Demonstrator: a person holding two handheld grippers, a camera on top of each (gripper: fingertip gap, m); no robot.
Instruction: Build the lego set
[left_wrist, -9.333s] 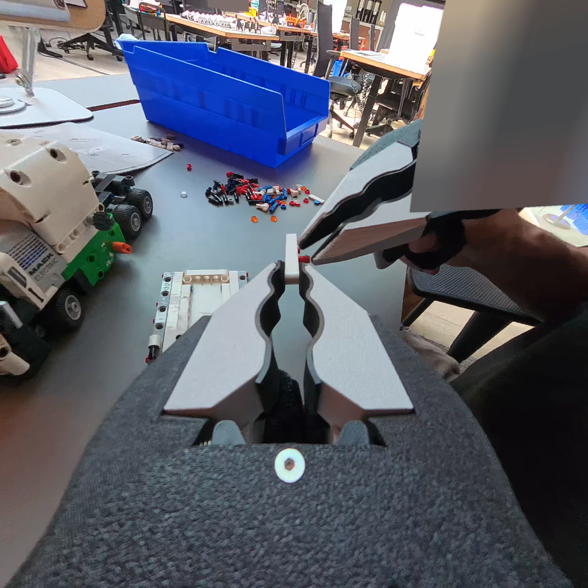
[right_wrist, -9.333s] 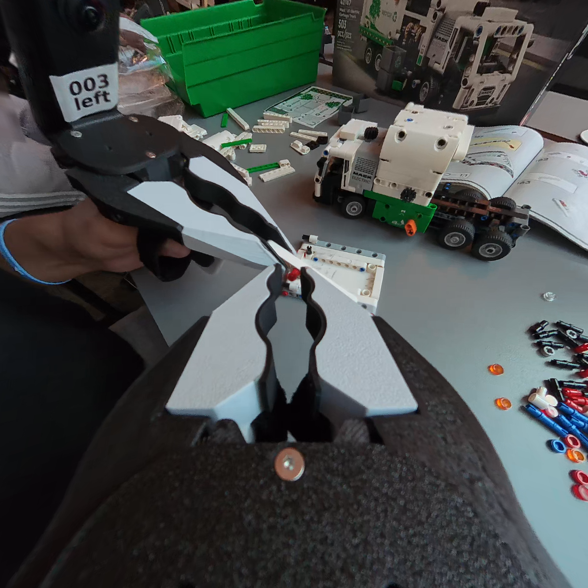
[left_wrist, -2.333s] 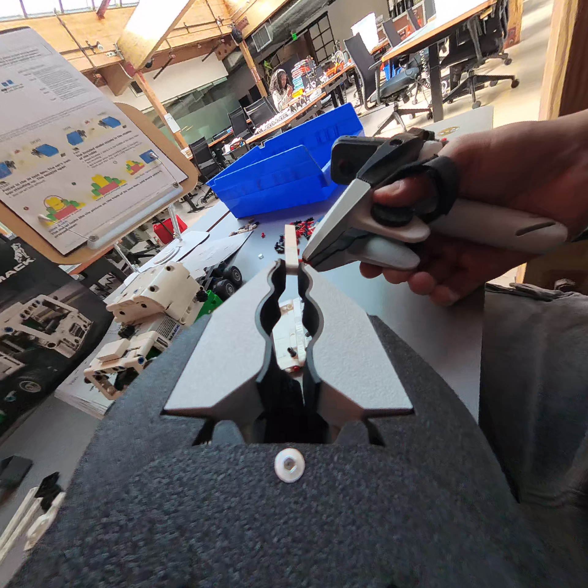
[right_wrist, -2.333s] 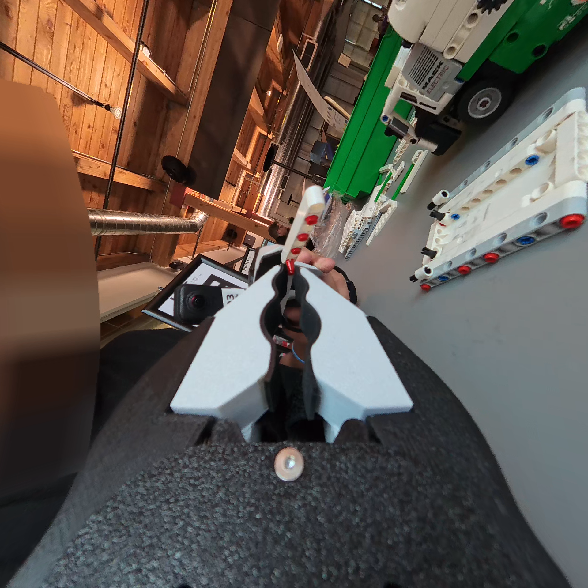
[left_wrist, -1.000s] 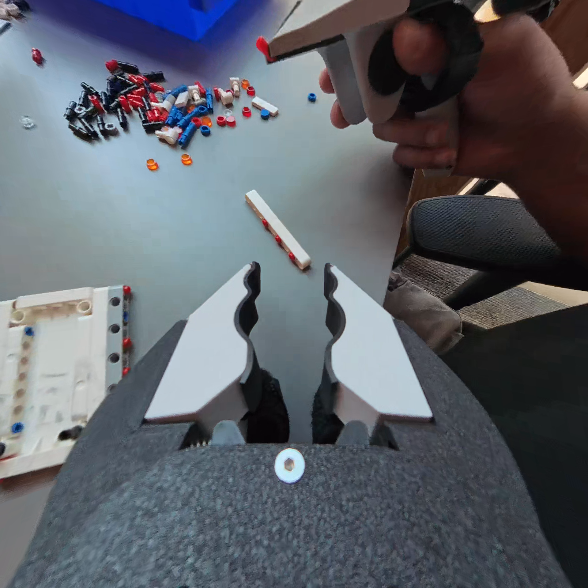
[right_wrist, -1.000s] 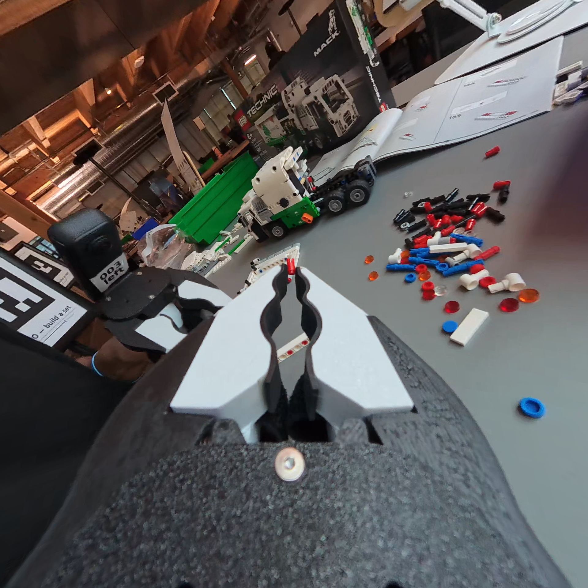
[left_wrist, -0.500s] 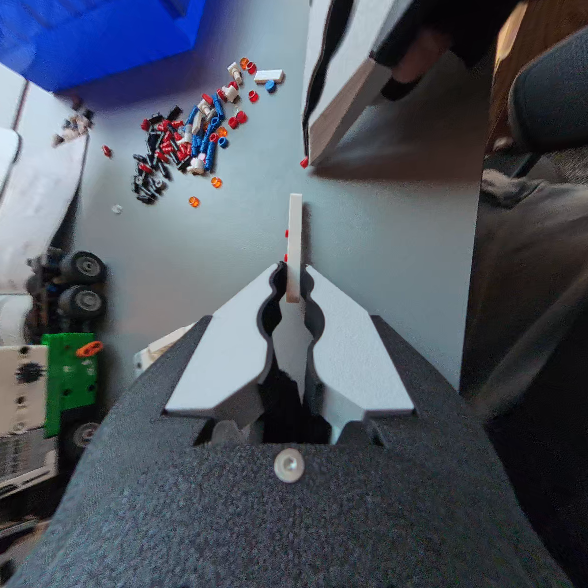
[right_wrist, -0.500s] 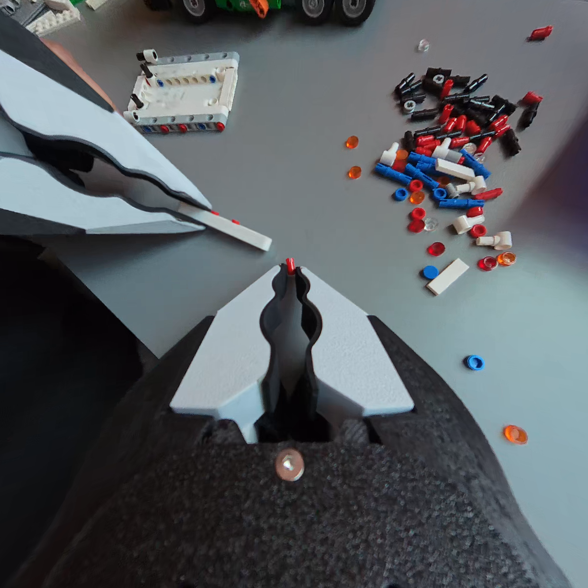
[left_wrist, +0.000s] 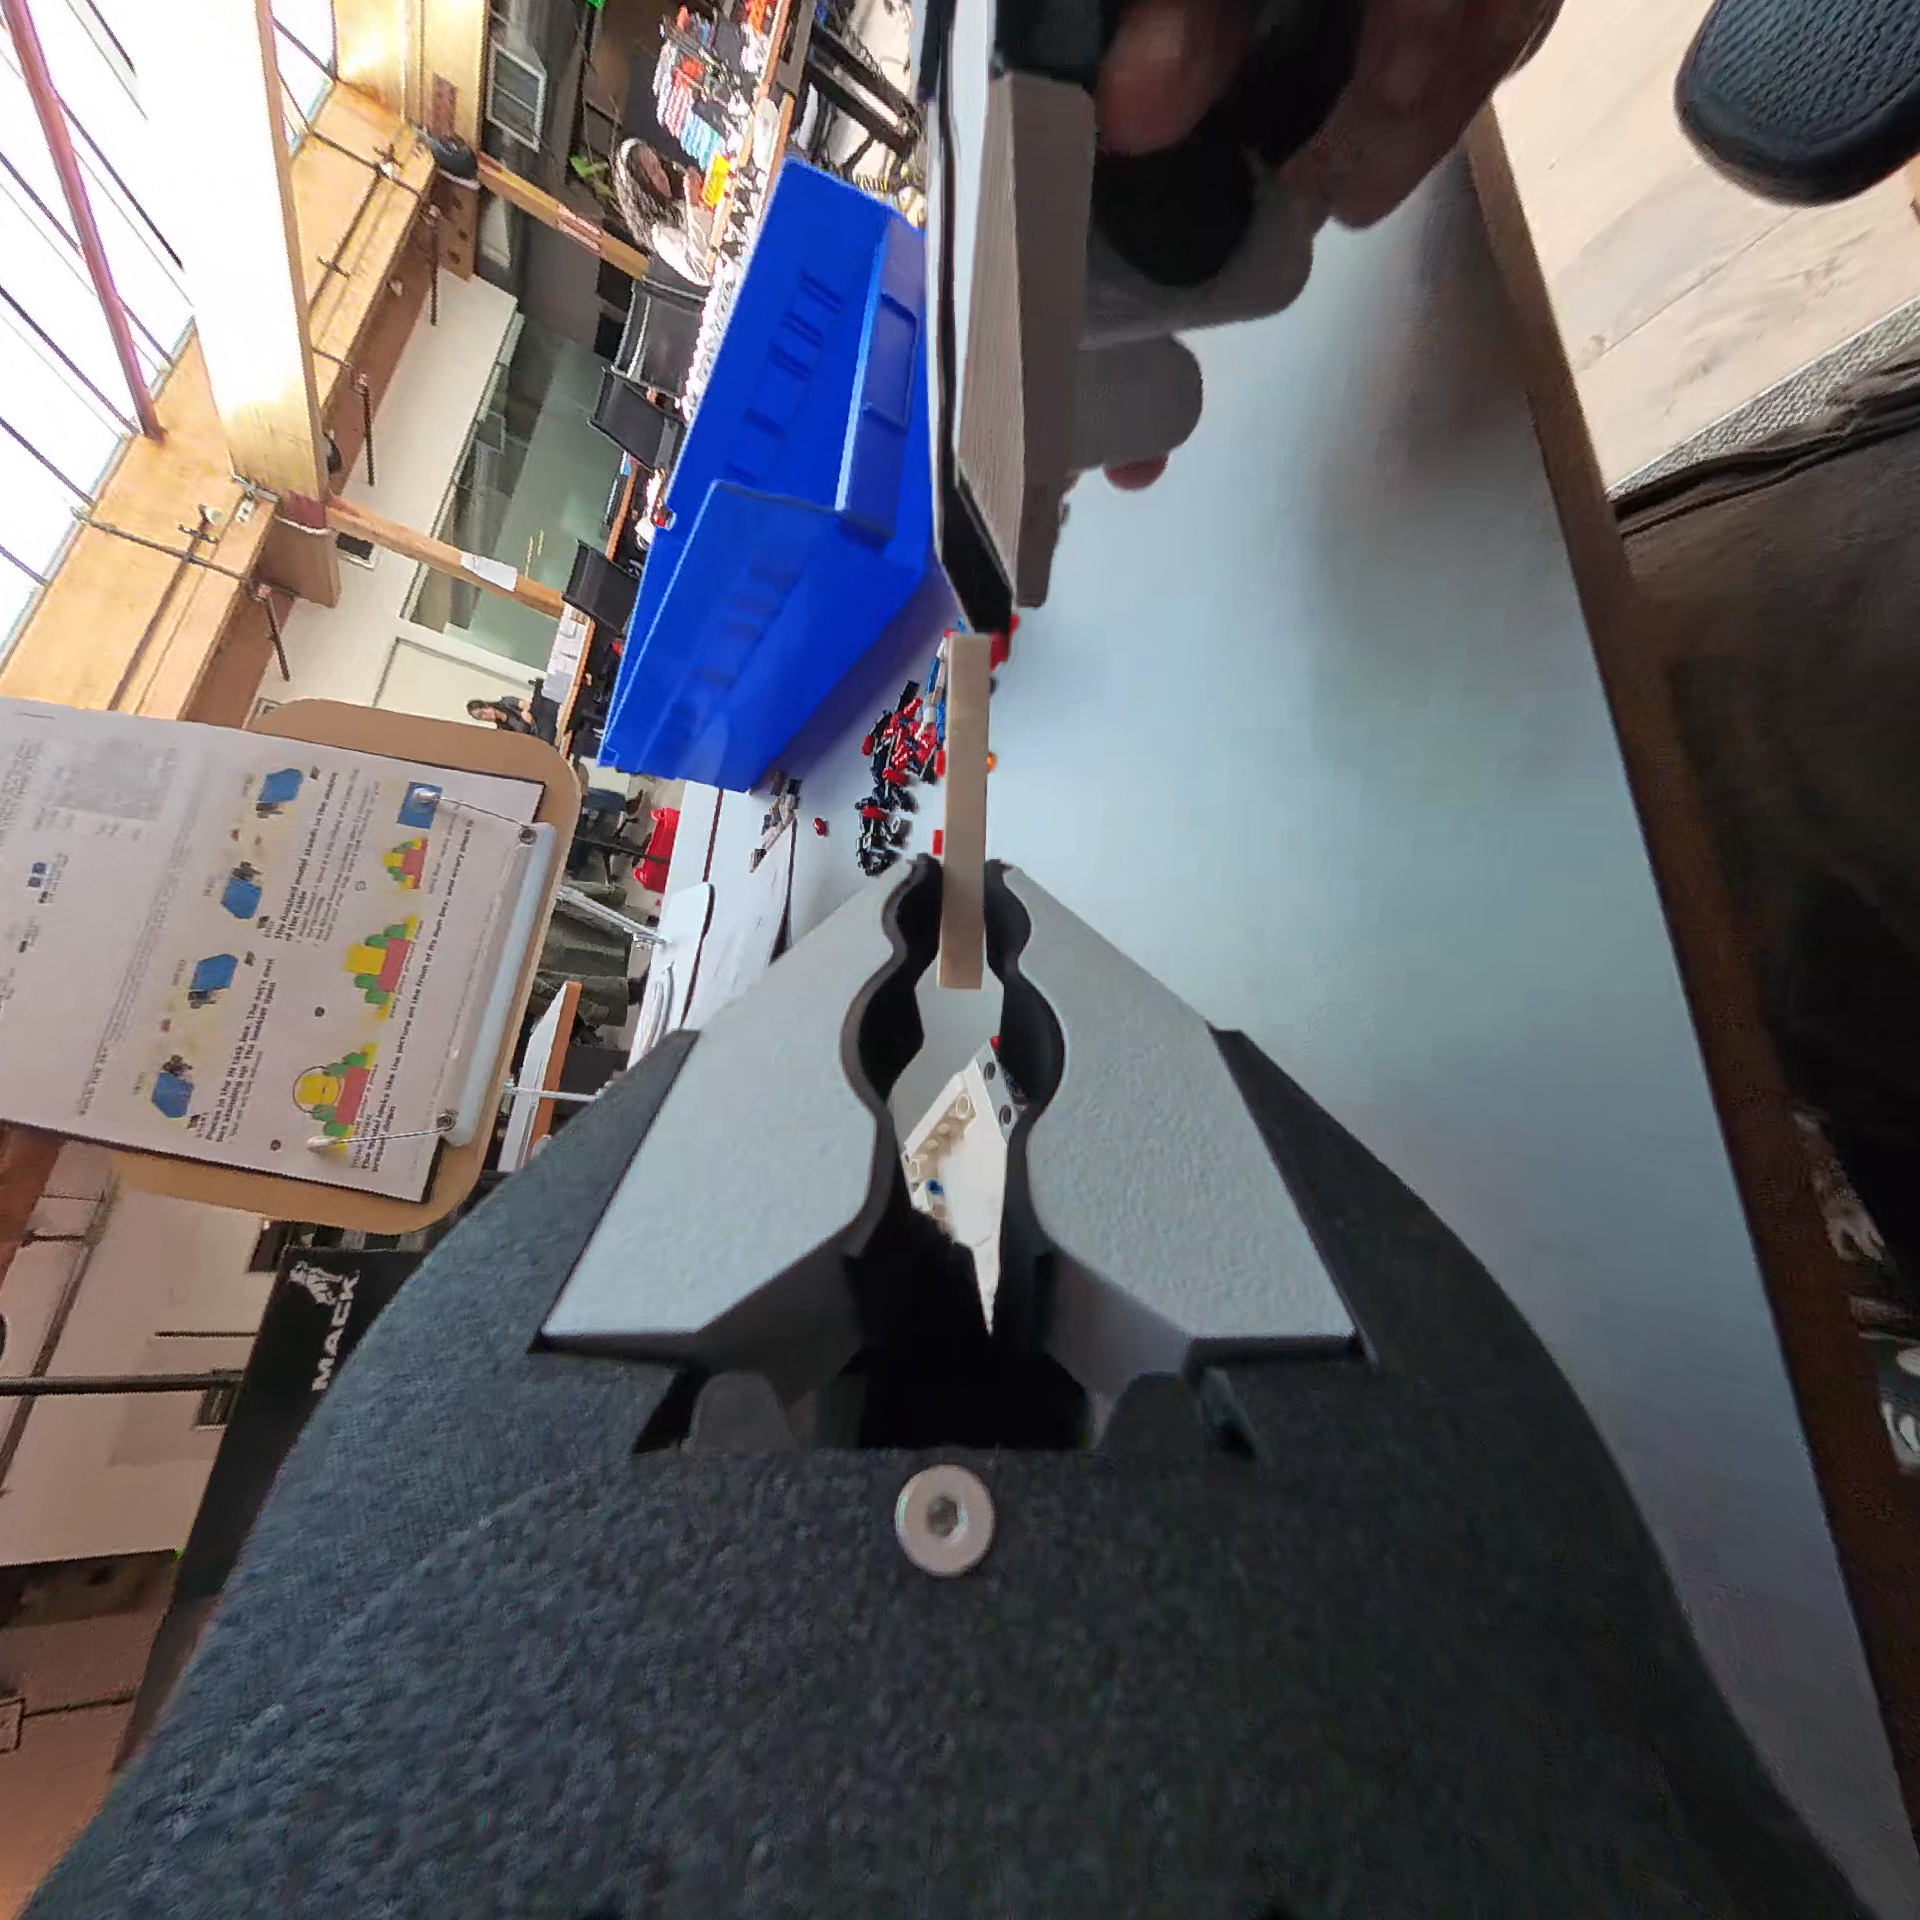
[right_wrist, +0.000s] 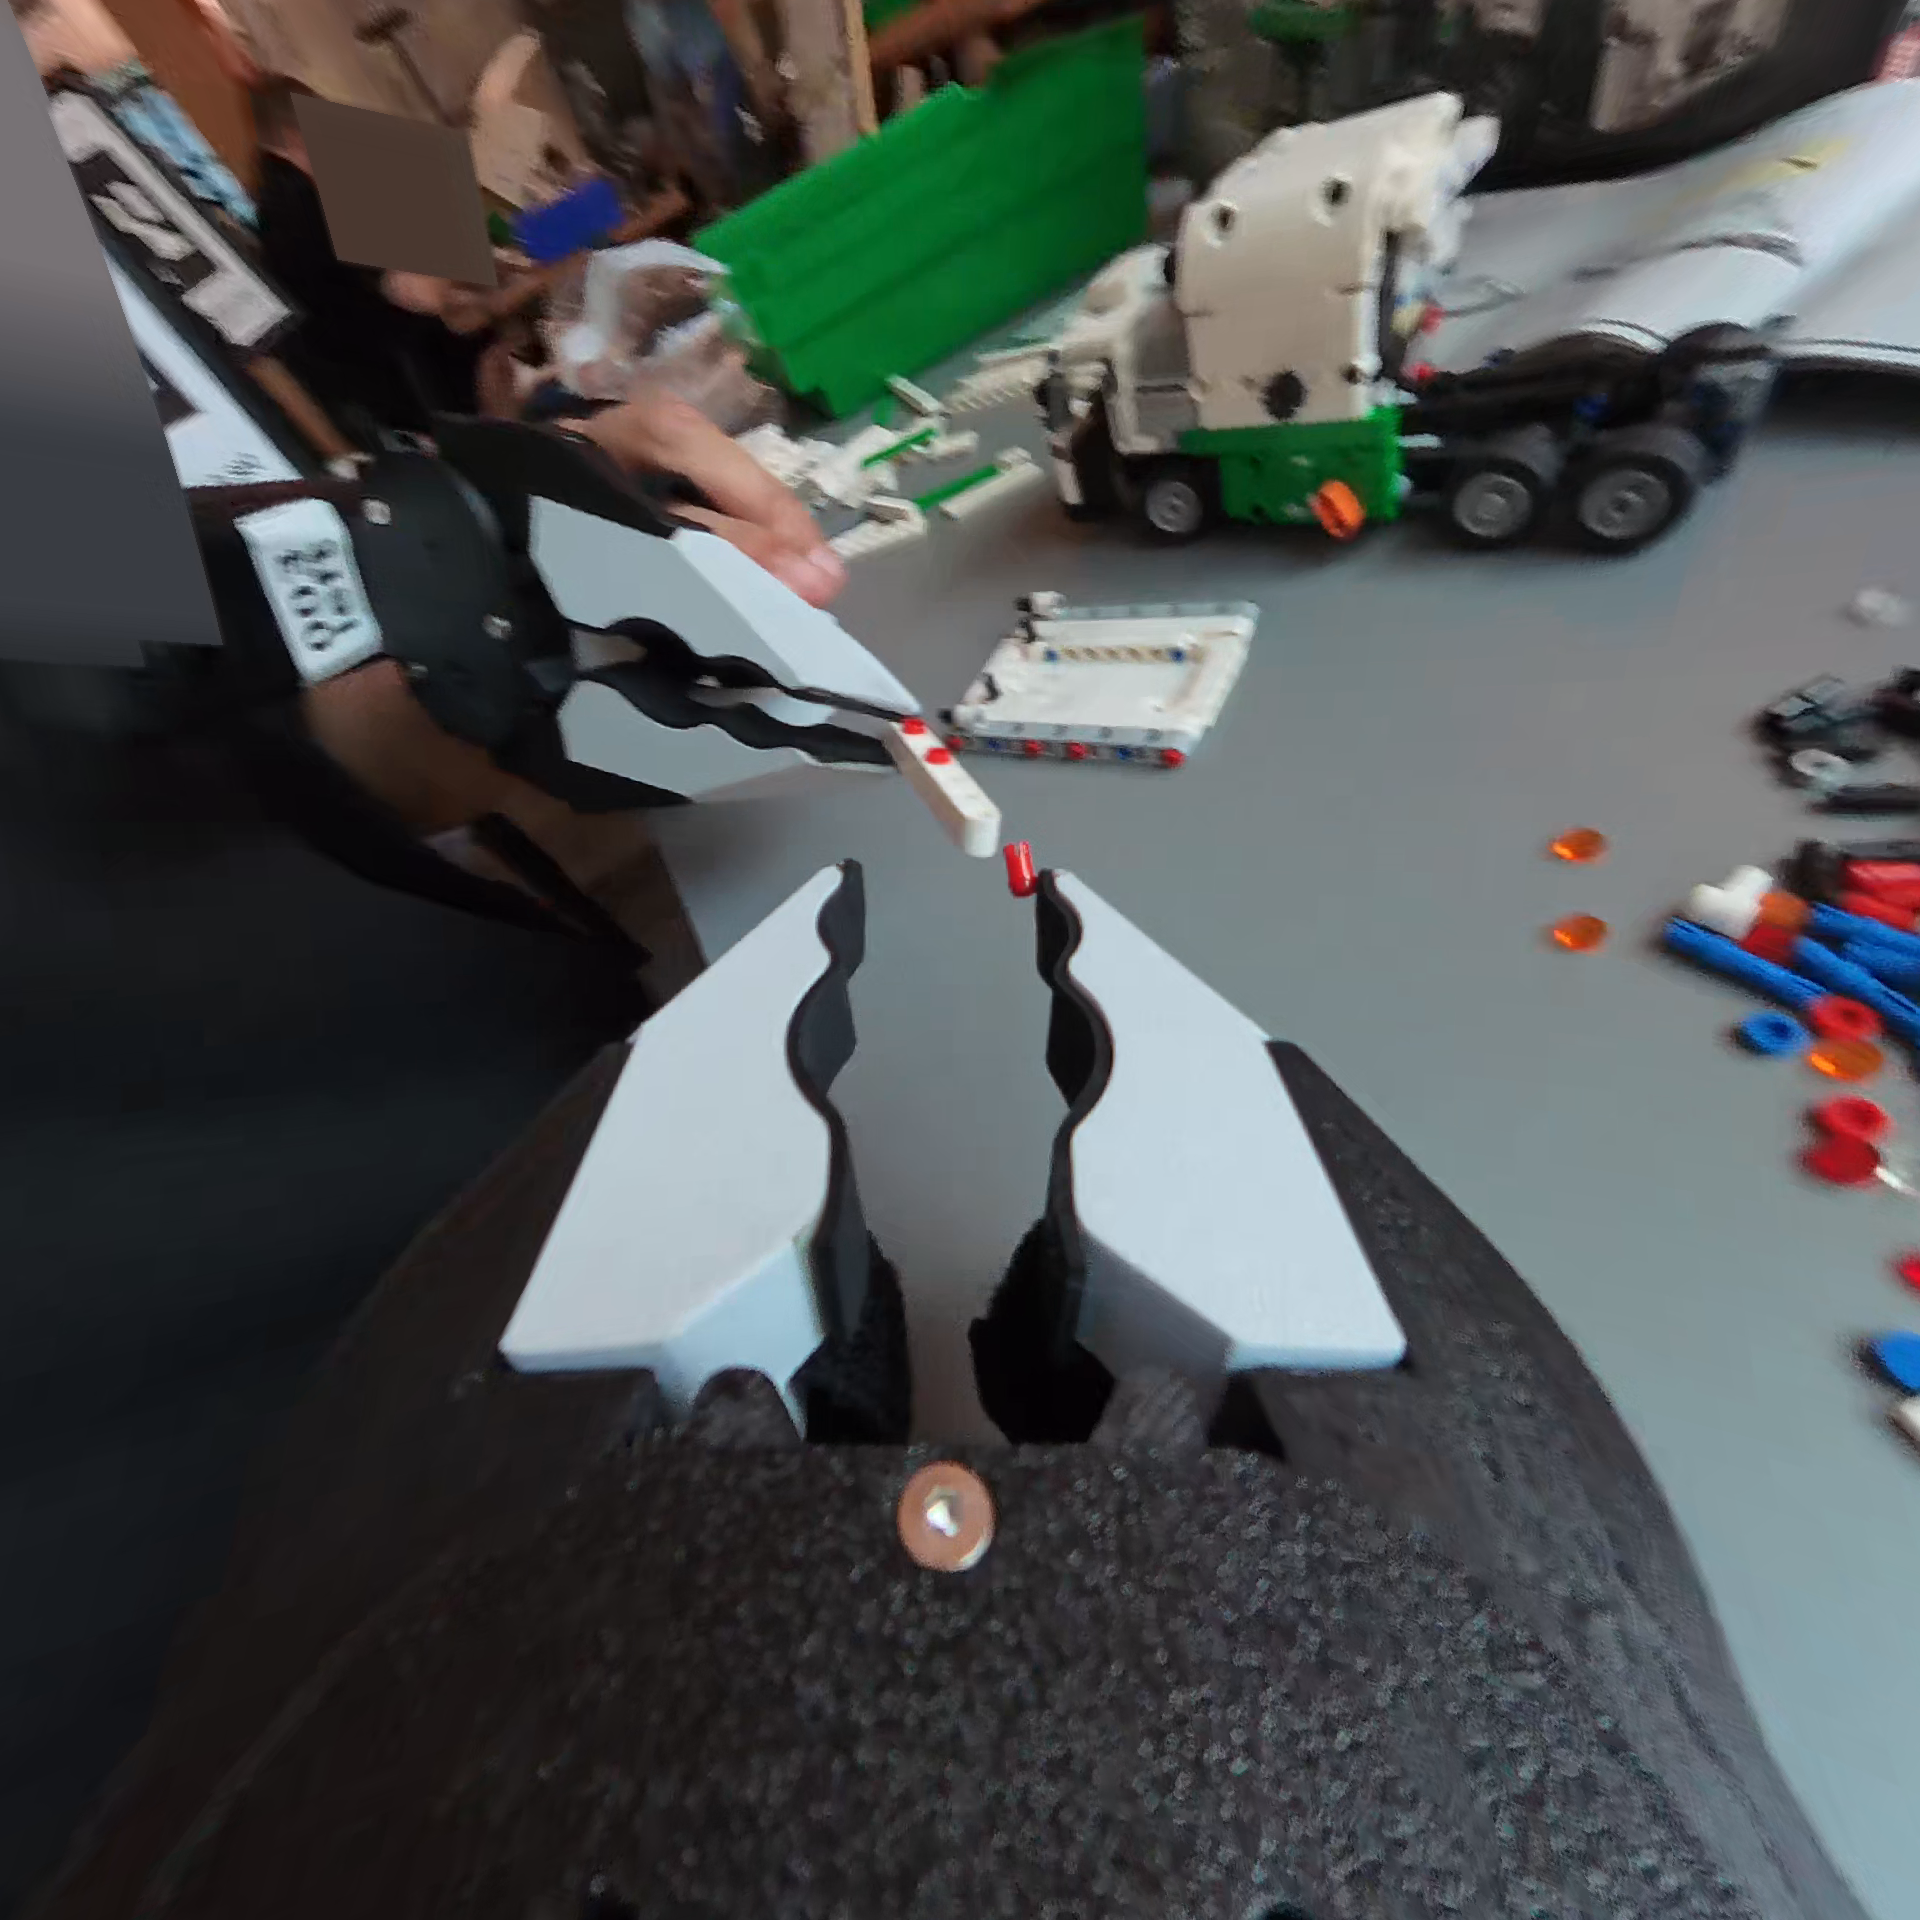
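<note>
On a grey workshop table (right_wrist: 1351, 935) strewn with small loose red, blue and black plastic pins (right_wrist: 1849, 966), a long white plastic beam (left_wrist: 961, 821) studded with red pins is held clamped by its end in the left gripper (left_wrist: 961, 883), raised clear of the surface. The right gripper (right_wrist: 945, 883) is held spread, a small red plastic pin (right_wrist: 1019, 868) resting at one fingertip just beside the beam's free end. Pin insertion seems in hand, and a re-grip and alignment with a free hole will probably be needed.

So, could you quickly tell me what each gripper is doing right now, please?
Left gripper: closed on the white beam.
Right gripper: open; the small red pin sits at one fingertip, not clamped.
</note>
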